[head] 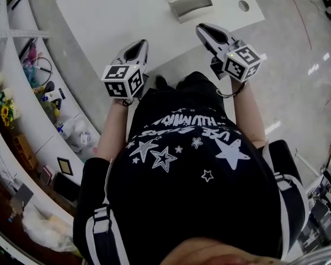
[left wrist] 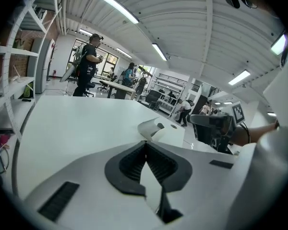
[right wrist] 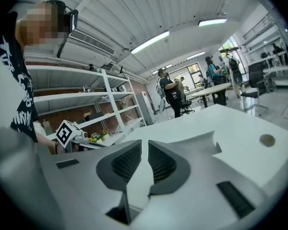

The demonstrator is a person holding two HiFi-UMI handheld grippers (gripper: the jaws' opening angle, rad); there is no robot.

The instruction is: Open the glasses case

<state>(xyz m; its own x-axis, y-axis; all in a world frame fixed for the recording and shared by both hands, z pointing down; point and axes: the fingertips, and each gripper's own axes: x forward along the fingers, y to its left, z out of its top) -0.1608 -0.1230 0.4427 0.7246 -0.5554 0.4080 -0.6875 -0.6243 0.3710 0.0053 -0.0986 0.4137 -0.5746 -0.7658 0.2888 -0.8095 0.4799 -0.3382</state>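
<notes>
Task status: the pale grey, oblong hard-shell glasses case (head: 190,5) lies on the white rectangular table (head: 116,15), near the far edge and just beside a small round hole in the tabletop (head: 243,5). From the head view it reads as a darker grey trough with a paler band along its far side. From the right gripper view (right wrist: 201,140) one end stands up in a raised corner. Judgement: the lid looks thrown back, so the opening is probably done. The hinge and interior are too small to confirm this. Nothing touches the case, and no glasses are visible.

Left gripper (head: 138,44): held close in front of the person's black star-print T-shirt (head: 193,164), over the near table edge, well apart from the case, pointing toward it and slightly down. Its own view (left wrist: 145,143) shows the ribbed dark pads meeting at the tips with nothing between them.

Right gripper (head: 203,28): also near the torso but somewhat further forward, angled toward the case and short of it. Its own view (right wrist: 144,145) shows a narrow slit between the pads and no grip on anything.

White shelving with clutter (head: 22,93) stands to the person's left.
</notes>
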